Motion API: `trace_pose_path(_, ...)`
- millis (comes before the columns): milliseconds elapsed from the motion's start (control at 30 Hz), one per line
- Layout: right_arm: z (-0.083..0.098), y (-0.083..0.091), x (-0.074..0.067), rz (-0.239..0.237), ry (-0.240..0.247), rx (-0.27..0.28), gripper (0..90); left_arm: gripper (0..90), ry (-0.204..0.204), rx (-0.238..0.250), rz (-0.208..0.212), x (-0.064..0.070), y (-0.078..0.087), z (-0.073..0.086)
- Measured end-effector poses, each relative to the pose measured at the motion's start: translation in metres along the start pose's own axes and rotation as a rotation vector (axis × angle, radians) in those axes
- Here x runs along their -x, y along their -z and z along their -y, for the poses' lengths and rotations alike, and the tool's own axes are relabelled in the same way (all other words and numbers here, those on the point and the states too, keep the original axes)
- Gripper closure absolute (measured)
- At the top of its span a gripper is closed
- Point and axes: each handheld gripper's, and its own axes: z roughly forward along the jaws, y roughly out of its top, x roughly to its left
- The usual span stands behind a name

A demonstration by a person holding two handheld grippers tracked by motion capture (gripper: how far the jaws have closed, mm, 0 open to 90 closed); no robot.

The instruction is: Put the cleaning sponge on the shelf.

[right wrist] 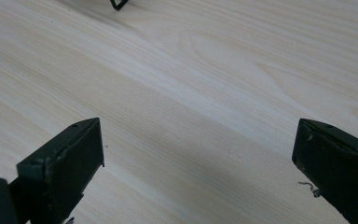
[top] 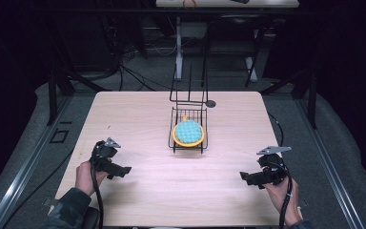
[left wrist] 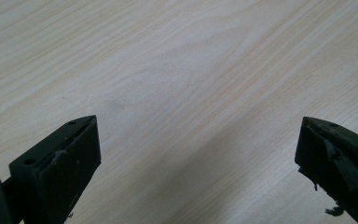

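A black wire rack (top: 189, 125) stands at the middle of the wooden table (top: 138, 119), and in it lies a round yellow-rimmed plate (top: 188, 133) with a teal dotted face. My left gripper (top: 119, 170) hovers low over the table's front left, its jaws wide apart with bare wood between them (left wrist: 198, 135). My right gripper (top: 249, 178) sits at the front right, open too, nothing between its jaws (right wrist: 198, 140). Both grippers are well in front of the rack and apart from it.
A corner of the rack's base (right wrist: 118, 4) shows at the top of the right gripper view. Tall wire prongs (top: 189, 88) rise at the rack's far end. Dark floor, metal frame legs (top: 53, 95) and cables surround the table.
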Motion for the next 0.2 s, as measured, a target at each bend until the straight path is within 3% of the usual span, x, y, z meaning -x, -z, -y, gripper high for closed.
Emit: trace_pose_path(200, 0.0002, -0.0037, 0.0014, 0.010, 0.014, -0.024, 1.9, 0.1, 0.003, -0.005, 0.003, 0.0001, -0.0006, -0.0008)
